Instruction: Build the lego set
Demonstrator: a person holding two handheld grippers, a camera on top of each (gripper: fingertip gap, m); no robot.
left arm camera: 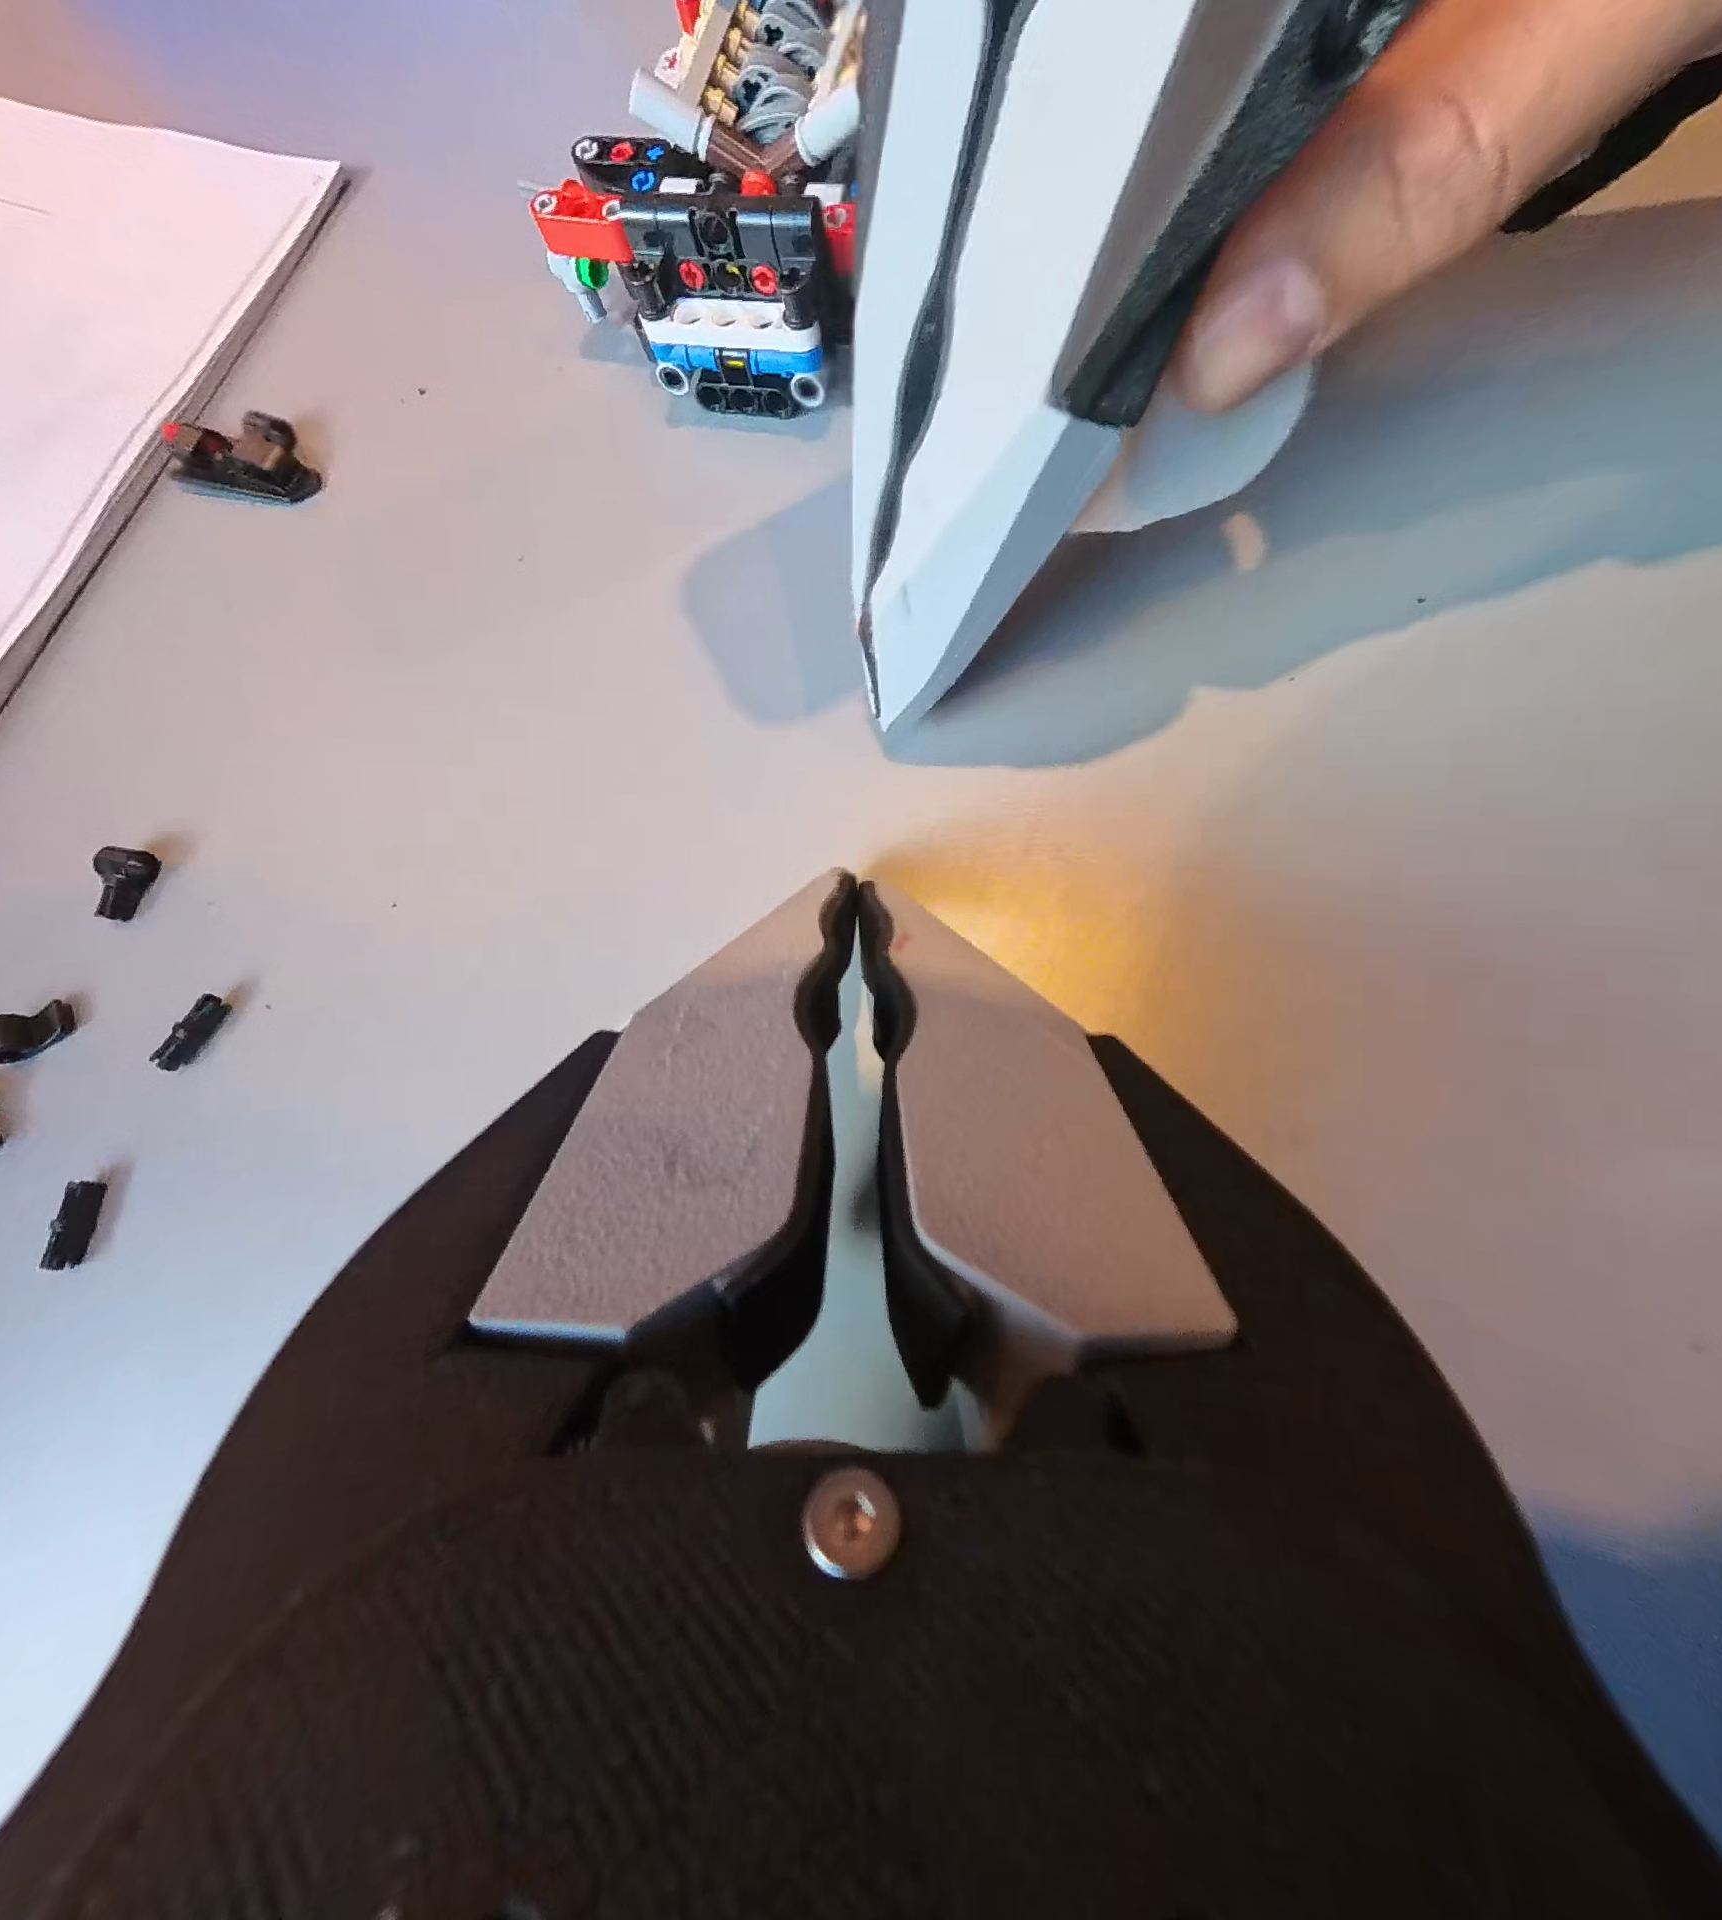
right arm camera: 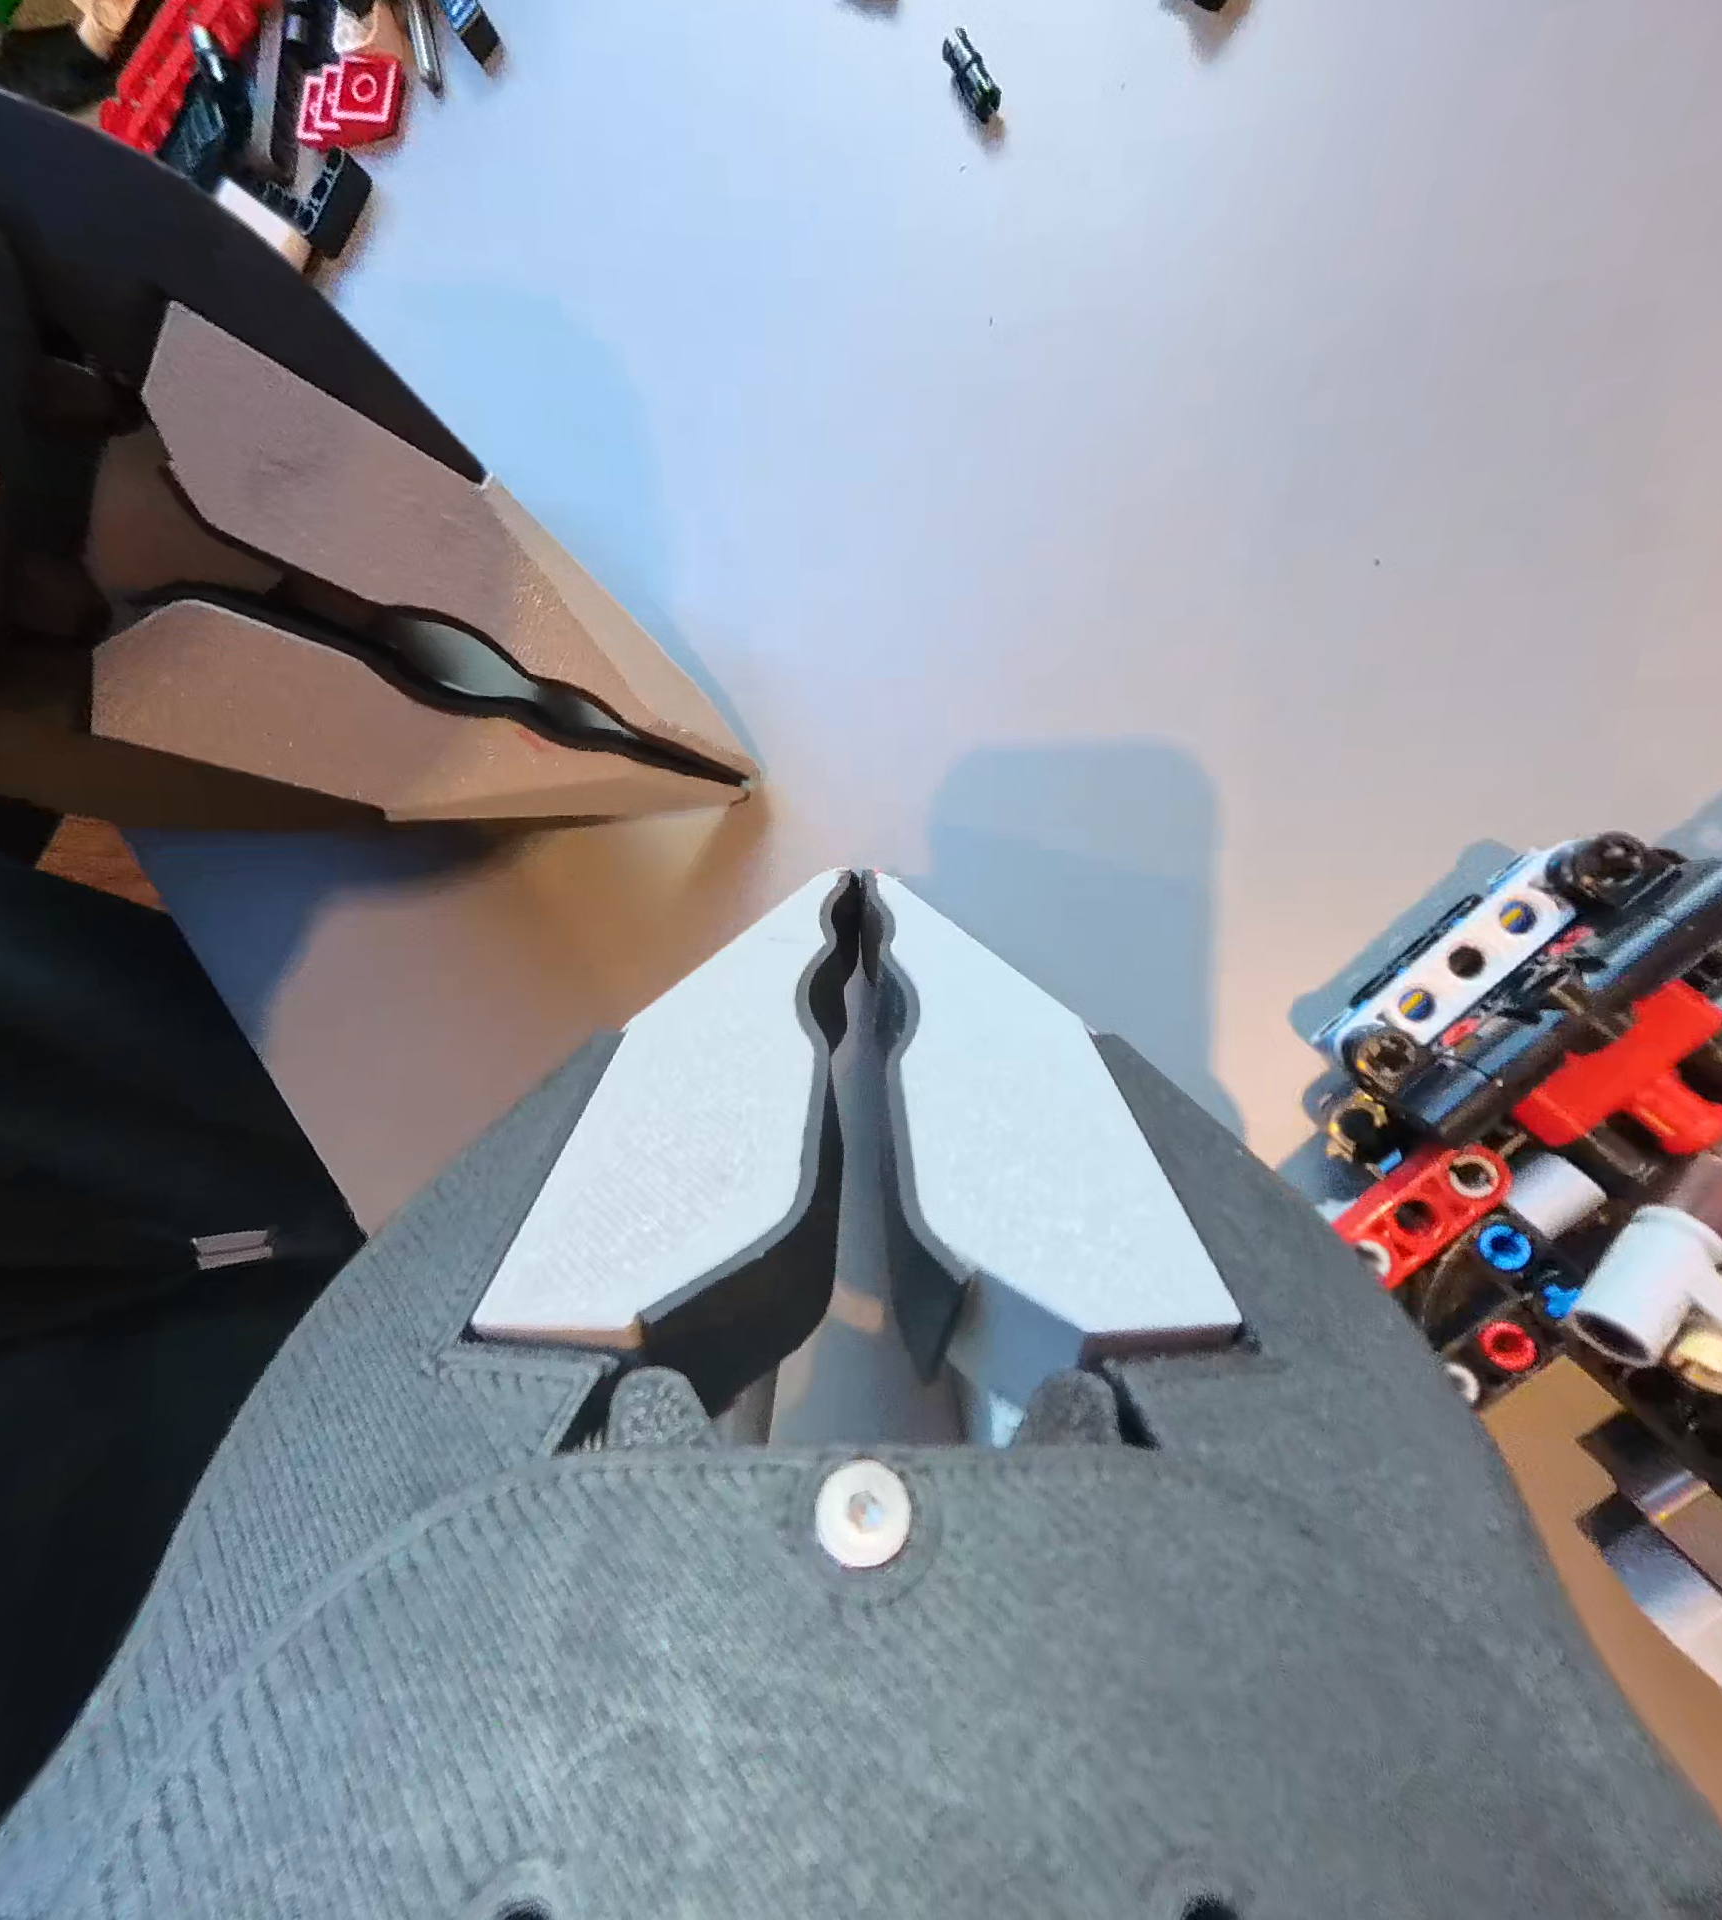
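Pale grey tabletop (left arm camera: 524,675) is carrying the half-built lego model (left arm camera: 732,281). Nearer the camera than the model, the left gripper (left arm camera: 857,894) is hovering clenched and empty. Just beside the model, the right gripper (right arm camera: 862,878) is sitting pinched together, apparently gripping nothing. Small black pins (left arm camera: 124,881) are lying left of the model, below the instruction booklet (left arm camera: 88,364).

Six loose black pieces (left arm camera: 126,881), one booklet (left arm camera: 78,343)
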